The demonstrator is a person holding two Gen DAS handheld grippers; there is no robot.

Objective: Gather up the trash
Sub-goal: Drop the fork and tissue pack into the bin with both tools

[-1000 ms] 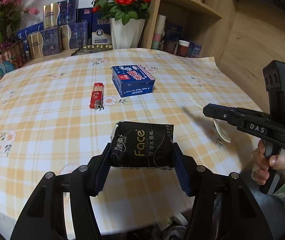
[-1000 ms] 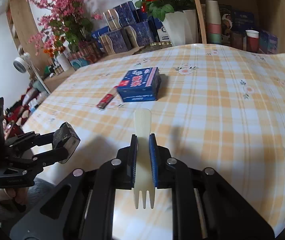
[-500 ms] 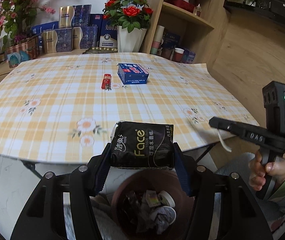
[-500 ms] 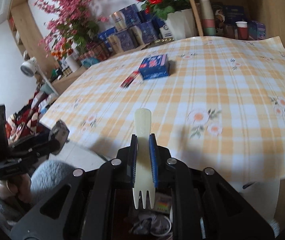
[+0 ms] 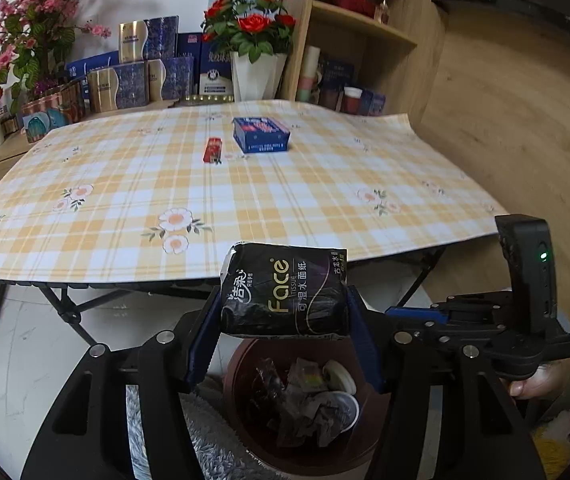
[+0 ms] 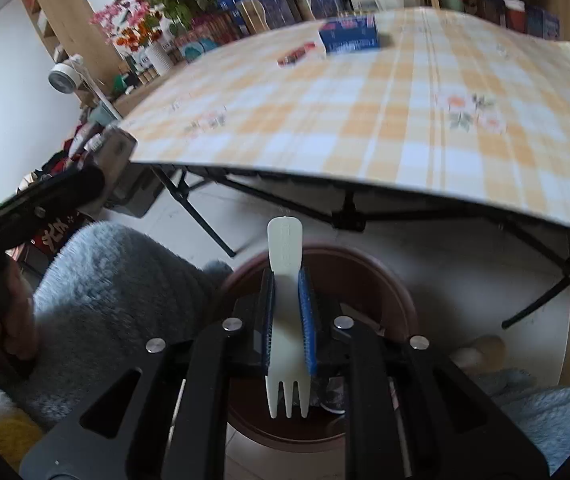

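My left gripper (image 5: 284,308) is shut on a black tissue pack (image 5: 285,290) and holds it above a brown trash bin (image 5: 245,432) that stands on the floor in front of the table. Crumpled wrappers and a white lid lie inside the bin. My right gripper (image 6: 286,292) is shut on a white plastic fork (image 6: 285,248), tines toward the camera, and hangs over the same bin (image 6: 377,276). In the left wrist view the right gripper (image 5: 413,314) shows side-on at the right, close beside the pack. The left gripper (image 6: 113,152) shows blurred at the left of the right wrist view.
A folding table with a yellow checked cloth (image 5: 125,184) stands beyond the bin. On it lie a blue box (image 5: 261,134) and a red lighter (image 5: 212,150). Flower pots and boxes line the shelf behind. Grey fleece-covered legs (image 6: 117,280) flank the bin.
Both grippers have drawn back off the table and now hang over the trash bin on the floor. The right one has sunk lower. Each keeps hold of its object.
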